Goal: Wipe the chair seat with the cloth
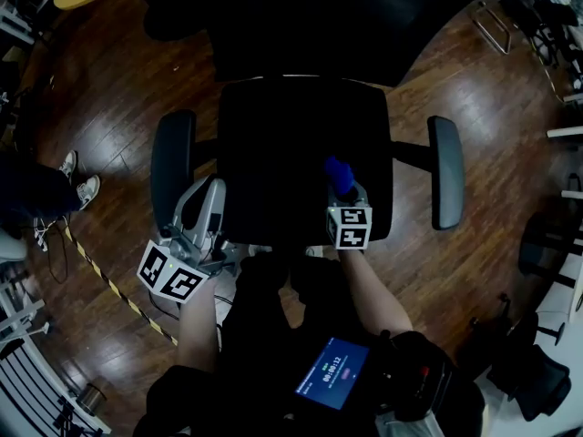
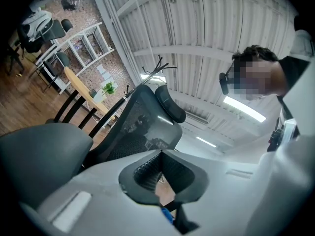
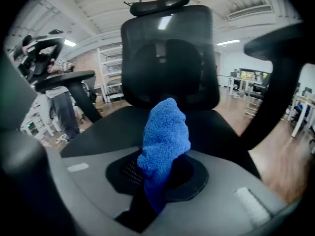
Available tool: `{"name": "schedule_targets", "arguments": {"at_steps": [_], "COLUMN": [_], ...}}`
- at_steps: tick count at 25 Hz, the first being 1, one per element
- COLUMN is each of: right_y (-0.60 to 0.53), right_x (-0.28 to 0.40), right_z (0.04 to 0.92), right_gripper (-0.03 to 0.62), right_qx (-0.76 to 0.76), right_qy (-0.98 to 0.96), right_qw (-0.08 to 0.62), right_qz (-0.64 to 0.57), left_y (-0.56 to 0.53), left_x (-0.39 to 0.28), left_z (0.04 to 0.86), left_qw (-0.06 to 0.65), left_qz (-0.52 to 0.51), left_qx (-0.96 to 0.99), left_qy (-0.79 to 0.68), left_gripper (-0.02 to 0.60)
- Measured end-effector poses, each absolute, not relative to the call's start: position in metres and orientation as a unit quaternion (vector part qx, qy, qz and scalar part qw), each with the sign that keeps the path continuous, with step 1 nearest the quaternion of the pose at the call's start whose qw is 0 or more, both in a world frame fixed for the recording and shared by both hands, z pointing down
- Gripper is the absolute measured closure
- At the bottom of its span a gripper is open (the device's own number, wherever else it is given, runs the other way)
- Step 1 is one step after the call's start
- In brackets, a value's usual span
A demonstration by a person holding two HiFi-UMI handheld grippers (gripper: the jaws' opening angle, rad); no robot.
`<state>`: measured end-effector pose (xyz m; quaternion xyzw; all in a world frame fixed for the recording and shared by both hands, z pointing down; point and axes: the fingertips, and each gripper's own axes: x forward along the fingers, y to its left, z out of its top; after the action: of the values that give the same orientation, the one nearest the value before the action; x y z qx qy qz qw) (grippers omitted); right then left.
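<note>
Two grippers noted along front edge of chair seat [image 1: 291, 144]. By front-left corner, just beside left armrest [image 1: 173, 167]: left gripper [image 1: 208, 189], jaws pressed together on nothing. Near front-right corner: right gripper [image 1: 346, 192] pinching bunched blue cloth [image 1: 339, 176], cloth sticking out over seat, contact with it unclear. Farther right: right armrest [image 1: 446, 171].

Wooden floor [image 1: 118, 98] (striped tape [image 1: 107, 283]) under black chair [image 1: 305, 153]

Dim and underexposed from the head view, detail lost on the black chair seat [image 1: 301, 144]. Much brighter in both gripper views under ceiling strip lights [image 2: 240, 108], perhaps clipped. Strong fisheye bending, dark corners; blue cloth [image 3: 165, 136] sharp, nearest foreground soft.
</note>
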<state>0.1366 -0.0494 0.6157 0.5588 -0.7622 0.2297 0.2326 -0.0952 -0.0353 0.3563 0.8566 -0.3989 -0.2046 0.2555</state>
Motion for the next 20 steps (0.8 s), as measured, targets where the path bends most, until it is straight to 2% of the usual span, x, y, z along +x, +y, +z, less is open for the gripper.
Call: {"name": "schedule_targets", "arguments": {"at_steps": [5, 10, 15, 20], "right_y": [-0.02, 0.028, 0.057, 0.049], "right_x": [-0.037, -0.141, -0.16, -0.131], "right_z": [0.597, 0.609, 0.634, 0.637], "right_gripper": [0.511, 0.511, 0.51, 0.51], "right_qx": [0.416, 0.32, 0.292, 0.326], "right_qy": [-0.853, -0.888, -0.899, -0.885], "right_qw": [0.19, 0.209, 0.231, 0.228], "right_qz": [0.25, 0.254, 0.23, 0.242], "left_y": [-0.028, -0.023, -0.016, -0.021], "left_x": [-0.094, -0.097, -0.1, -0.109], "left_z": [0.348, 0.348, 0.353, 0.366], "left_qw": [0.251, 0.247, 0.252, 0.255], "left_qz": [-0.21, -0.209, -0.202, -0.187], "left_qx": [0.856, 0.857, 0.858, 0.854], "left_qy": [-0.401, -0.401, -0.4, -0.414], "left_gripper": [0.591, 0.591, 0.591, 0.591]}}
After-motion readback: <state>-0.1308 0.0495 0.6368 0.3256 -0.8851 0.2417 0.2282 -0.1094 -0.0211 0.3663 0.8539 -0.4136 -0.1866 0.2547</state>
